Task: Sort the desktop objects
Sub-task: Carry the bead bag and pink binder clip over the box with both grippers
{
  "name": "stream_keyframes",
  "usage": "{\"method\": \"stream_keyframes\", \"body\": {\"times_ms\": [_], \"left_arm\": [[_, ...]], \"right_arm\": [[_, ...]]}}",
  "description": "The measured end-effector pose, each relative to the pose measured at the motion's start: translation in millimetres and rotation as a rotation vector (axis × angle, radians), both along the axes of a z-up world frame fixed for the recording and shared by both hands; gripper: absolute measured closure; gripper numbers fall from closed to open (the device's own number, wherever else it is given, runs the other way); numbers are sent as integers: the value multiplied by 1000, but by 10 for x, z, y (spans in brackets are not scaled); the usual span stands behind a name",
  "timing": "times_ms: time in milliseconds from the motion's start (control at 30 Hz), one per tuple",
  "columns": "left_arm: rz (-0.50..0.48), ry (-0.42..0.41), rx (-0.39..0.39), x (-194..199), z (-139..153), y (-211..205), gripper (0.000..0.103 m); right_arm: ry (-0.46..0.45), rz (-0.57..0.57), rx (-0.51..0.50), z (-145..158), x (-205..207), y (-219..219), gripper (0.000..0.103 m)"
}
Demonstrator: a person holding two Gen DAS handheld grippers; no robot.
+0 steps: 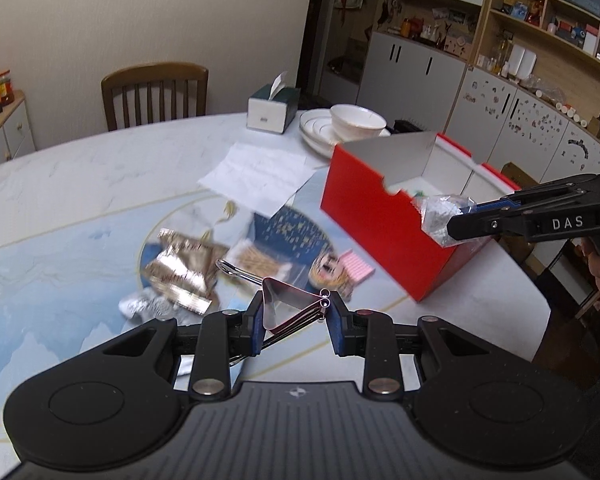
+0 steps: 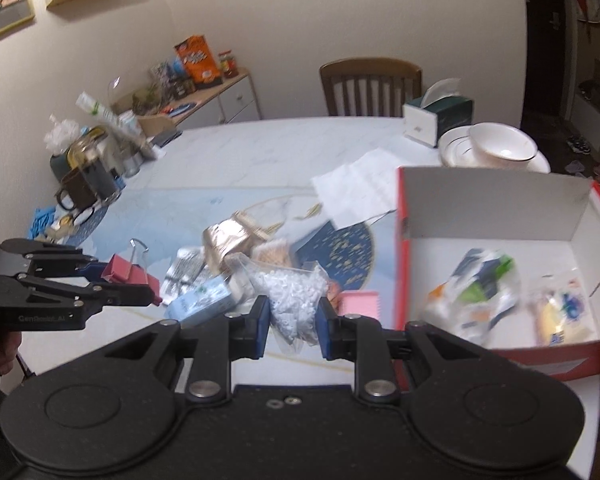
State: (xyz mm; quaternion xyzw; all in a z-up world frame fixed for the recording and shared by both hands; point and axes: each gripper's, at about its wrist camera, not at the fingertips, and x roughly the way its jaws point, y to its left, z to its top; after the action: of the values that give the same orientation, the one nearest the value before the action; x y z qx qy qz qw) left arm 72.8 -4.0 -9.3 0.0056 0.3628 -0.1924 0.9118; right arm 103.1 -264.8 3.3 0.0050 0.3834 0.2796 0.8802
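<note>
A red binder clip (image 1: 292,304) is sitting clamped between the pads of my left gripper (image 1: 294,314), its wire handles pointing toward the pile, as I am holding it above the tabletop (image 1: 80,184). My right gripper (image 2: 292,314) is pinching a clear bag of white beads (image 2: 292,300), and in the left view that bag is hanging right at the near corner of the red box (image 1: 380,224). I am judging the sorting to be partly done: two wrapped packets (image 2: 476,292) are lying on the box's white floor, while a heap is waiting mid-table: a crumpled gold wrapper (image 1: 184,268), a bag of toothpicks (image 1: 260,262), a pink notepad (image 2: 360,304), a pale blue carton (image 2: 204,300) and a dark blue booklet (image 2: 332,248). A white sheet of paper (image 1: 260,176) is lying just beyond the pile. The box's raised flap (image 1: 400,156) and tall red wall are standing between my grippers and its floor, so I am reckoning each drop has to go in over the rim. Stacked plates with a bowl (image 1: 356,120) and a tissue box (image 1: 272,110) are crowding the far side of the box. The tabletop's near edge beside the box is looking bare, and the left of the tabletop is giving me the widest room to move.
</note>
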Motion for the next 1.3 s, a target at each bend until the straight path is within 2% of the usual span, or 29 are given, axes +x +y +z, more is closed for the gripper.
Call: {"method": "stream_keyframes", "body": {"times_ms": [533,900,1300], "left_arm": [[-84,-53,-1,339,172,-837,73],[-196,-80,25,636,211,-1575,73],[-277,-48,68,957,98,-2163,73]], "right_arm": [[-66,-81,3,176,326,-814,80],[-70,-147,-29,116,466,-1358,80],[-47,-156,-68,-12,823,-1644,80]]}}
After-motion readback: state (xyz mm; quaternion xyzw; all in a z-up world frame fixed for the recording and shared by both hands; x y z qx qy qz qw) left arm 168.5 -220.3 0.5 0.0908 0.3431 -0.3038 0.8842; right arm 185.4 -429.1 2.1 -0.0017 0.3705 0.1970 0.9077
